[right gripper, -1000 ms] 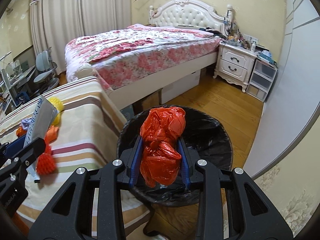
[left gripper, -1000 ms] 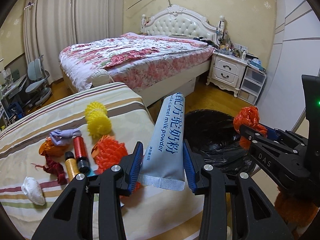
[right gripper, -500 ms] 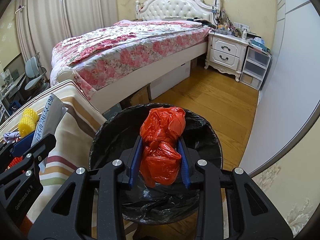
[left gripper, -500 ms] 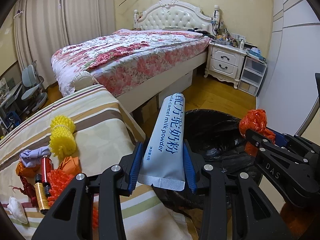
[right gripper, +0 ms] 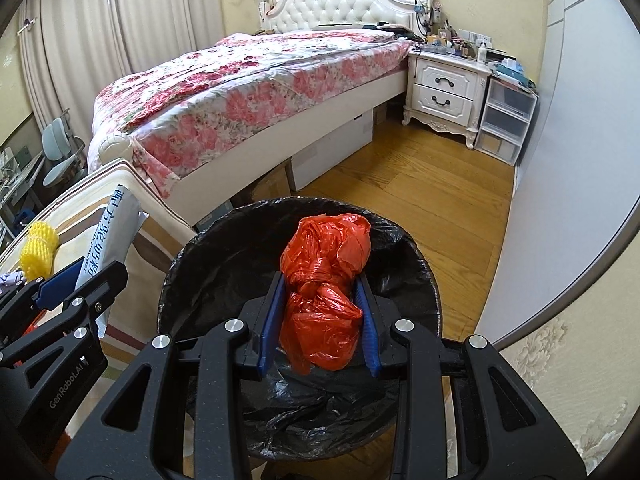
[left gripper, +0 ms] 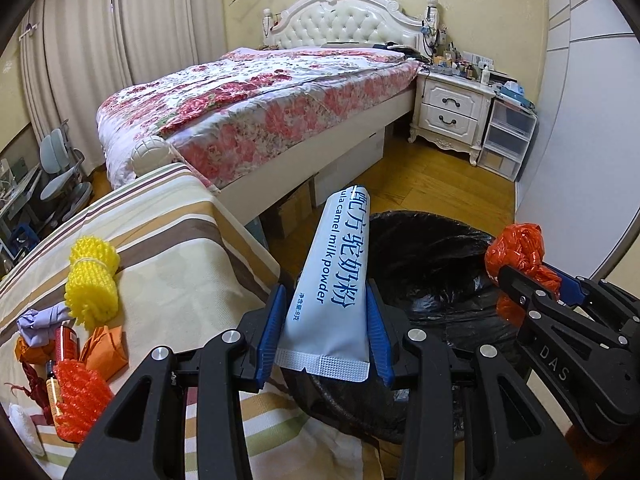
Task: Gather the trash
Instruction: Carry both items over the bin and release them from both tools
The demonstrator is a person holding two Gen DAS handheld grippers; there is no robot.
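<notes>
The far end of the milk powder sachet (left gripper: 334,280) hides part of the near-left rim of the trash bin (left gripper: 424,240), and the gripper frames cut off the bin's near side in both views, so its base cannot be seen. In the right wrist view the bin's black liner (right gripper: 312,408) shows crumpled at the bottom; what else lies inside is hard to make out, since the red plastic bag (right gripper: 324,304) covers the middle. At the left edge of the left wrist view a white lump (left gripper: 24,428) and a dark red scrap (left gripper: 34,384) are partly cut off and unclear.

The left gripper (left gripper: 326,336) pinches the sachet between its blue pads, holding it over the edge of the striped cover (left gripper: 172,240), just left of the bin. The right gripper (right gripper: 318,320) is clamped on the knotted red bag directly above the bin's opening.

On the striped cover, left of the sachet, lie a yellow foam net (left gripper: 92,284), an orange foam net (left gripper: 80,400), an orange paper piece (left gripper: 106,346), a lilac wad (left gripper: 40,320) and two small bottles (left gripper: 60,356), close together.
</notes>
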